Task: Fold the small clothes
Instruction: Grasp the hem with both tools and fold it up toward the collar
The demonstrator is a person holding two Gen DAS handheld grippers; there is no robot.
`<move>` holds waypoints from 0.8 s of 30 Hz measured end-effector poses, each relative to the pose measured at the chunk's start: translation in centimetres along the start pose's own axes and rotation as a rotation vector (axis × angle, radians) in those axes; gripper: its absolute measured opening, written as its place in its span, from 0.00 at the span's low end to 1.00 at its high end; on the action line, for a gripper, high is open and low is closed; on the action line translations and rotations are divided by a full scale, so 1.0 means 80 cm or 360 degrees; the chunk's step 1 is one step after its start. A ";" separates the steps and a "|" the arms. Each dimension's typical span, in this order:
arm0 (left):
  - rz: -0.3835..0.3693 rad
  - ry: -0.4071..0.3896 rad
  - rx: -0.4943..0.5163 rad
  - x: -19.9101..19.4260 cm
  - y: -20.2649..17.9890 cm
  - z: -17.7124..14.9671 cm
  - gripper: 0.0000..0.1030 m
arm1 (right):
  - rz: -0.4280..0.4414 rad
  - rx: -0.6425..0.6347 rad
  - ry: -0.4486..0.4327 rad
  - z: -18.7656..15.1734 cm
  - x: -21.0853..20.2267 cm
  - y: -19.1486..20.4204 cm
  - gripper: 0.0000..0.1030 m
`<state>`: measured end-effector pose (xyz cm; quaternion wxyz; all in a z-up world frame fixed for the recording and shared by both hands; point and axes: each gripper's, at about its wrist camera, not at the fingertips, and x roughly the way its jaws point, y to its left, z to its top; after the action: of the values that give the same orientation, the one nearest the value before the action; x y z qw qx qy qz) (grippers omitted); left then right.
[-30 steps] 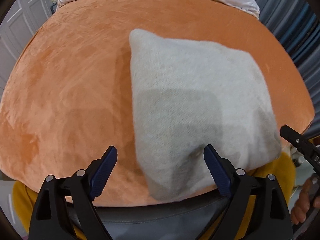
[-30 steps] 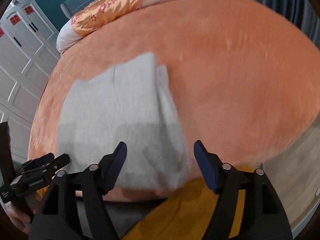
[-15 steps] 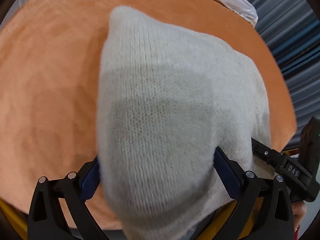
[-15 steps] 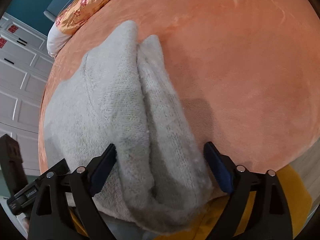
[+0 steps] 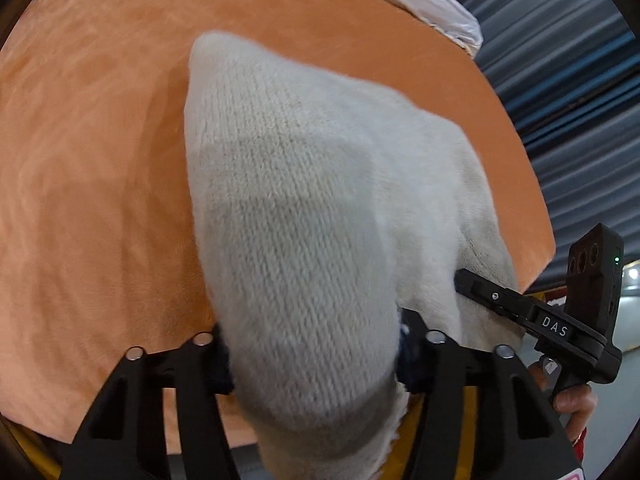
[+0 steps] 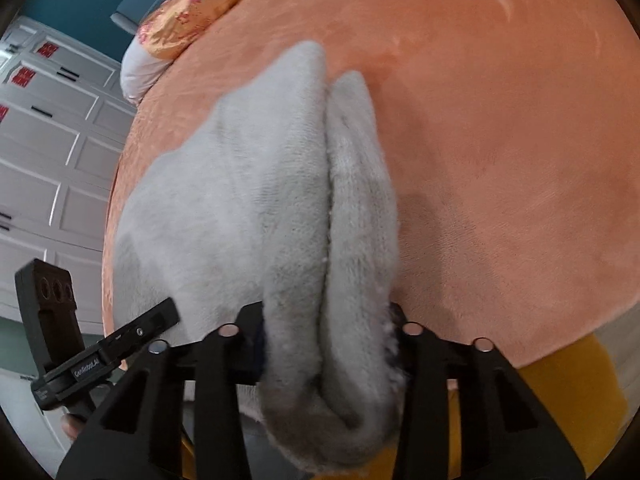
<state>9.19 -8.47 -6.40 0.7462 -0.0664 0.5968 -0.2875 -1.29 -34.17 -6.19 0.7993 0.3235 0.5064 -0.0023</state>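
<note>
Now we have the left gripper (image 5: 314, 354) closed on the near left edge of the pale grey knitted garment (image 5: 320, 208), its two black fingers pressed in against the bunched wool from either side, with the blue pads almost buried in it. From that pinch the garment spreads away from us over the orange bedspread (image 5: 100, 184), its far left corner lying flat on the cloth. Moving right, the knit runs across to our right gripper (image 6: 326, 354), which is likewise clamped on the garment's near right edge; there the fabric shows as two thick layers folded together, gathered into a roll between the fingers and hanging a little below them toward the yellow cloth (image 6: 568, 400) at the bed's near side. So the garment lies between and ahead of both claws, held at its two near corners. At the head of the bed we see a gold patterned pillow (image 6: 192, 12), and white panelled cupboards (image 6: 48, 152) stand further off.
</note>
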 end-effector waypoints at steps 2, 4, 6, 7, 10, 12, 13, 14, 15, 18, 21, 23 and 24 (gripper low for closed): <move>-0.0024 -0.0022 0.0037 -0.020 -0.008 -0.003 0.47 | 0.0016 -0.0032 -0.0048 -0.007 -0.024 0.015 0.32; -0.0049 -0.0062 0.0099 -0.044 -0.022 -0.004 0.46 | 0.0024 -0.0066 -0.0092 -0.012 -0.044 0.028 0.32; -0.0072 -0.0104 0.0178 -0.070 -0.039 -0.005 0.45 | 0.0018 -0.0122 -0.0163 -0.020 -0.074 0.046 0.32; -0.0082 -0.0124 0.0209 -0.082 -0.046 -0.007 0.45 | 0.0016 -0.0144 -0.0196 -0.023 -0.088 0.052 0.32; -0.0128 -0.0224 0.0316 -0.126 -0.067 -0.008 0.45 | 0.0040 -0.0214 -0.0329 -0.029 -0.126 0.083 0.31; -0.0153 -0.0299 0.0365 -0.155 -0.075 -0.004 0.45 | 0.0075 -0.0269 -0.0436 -0.031 -0.155 0.104 0.31; -0.0159 -0.0355 0.0394 -0.173 -0.078 -0.002 0.45 | 0.0089 -0.0293 -0.0484 -0.032 -0.166 0.114 0.31; -0.0161 -0.0396 0.0411 -0.186 -0.078 0.002 0.45 | 0.0110 -0.0328 -0.0549 -0.030 -0.179 0.132 0.31; -0.0160 -0.0465 0.0444 -0.208 -0.078 0.006 0.45 | 0.0130 -0.0356 -0.0595 -0.030 -0.188 0.143 0.31; -0.0145 -0.0630 0.0511 -0.264 -0.068 0.019 0.45 | 0.0225 -0.0447 -0.0738 -0.024 -0.205 0.188 0.31; -0.0075 -0.0769 0.0557 -0.301 -0.049 0.045 0.46 | 0.0316 -0.0508 -0.0805 -0.009 -0.197 0.227 0.32; -0.0035 -0.0811 0.0550 -0.310 -0.027 0.056 0.47 | 0.0372 -0.0519 -0.0775 0.004 -0.173 0.245 0.33; -0.0003 -0.0819 0.0528 -0.308 -0.006 0.063 0.49 | 0.0363 -0.0513 -0.0753 0.013 -0.151 0.252 0.36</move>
<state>10.66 2.39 16.22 0.8732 -0.0149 0.3330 -0.3556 0.35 -22.68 14.24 0.9311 0.2378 0.2606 0.0925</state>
